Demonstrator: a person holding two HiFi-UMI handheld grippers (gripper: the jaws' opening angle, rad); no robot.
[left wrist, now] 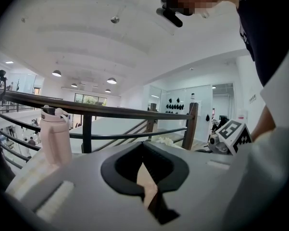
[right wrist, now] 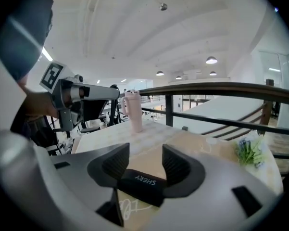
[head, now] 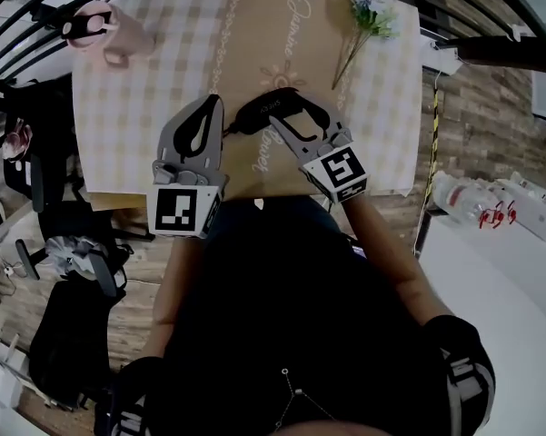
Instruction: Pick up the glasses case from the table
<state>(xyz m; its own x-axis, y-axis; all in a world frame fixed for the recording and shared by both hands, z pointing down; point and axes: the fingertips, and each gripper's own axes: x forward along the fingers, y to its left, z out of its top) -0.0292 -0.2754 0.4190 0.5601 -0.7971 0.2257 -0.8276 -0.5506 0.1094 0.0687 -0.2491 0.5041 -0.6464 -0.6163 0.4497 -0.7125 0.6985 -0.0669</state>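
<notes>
Black oblong glasses case (right wrist: 142, 181): on cloth-covered bench (head: 136, 98), between my half-open right fingers (right wrist: 116, 162), ungripped. Centre, close squarely, lift level. My left fingers (left wrist: 116, 170): shut, empty.

Large open-plan office loft, dark railing (right wrist: 221, 88), round ceiling lights (right wrist: 211, 60), clothed table (head: 136, 107)

Glasses case (head: 254, 112) on table (head: 145, 107); bottle (head: 109, 27) far left, flowers (head: 371, 16) far right.

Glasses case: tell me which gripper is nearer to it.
Right. The right gripper straddles the glasses case, with its jaws apart on either side of it. The left gripper sits beside the case's left end in the head view, jaws together.
</notes>
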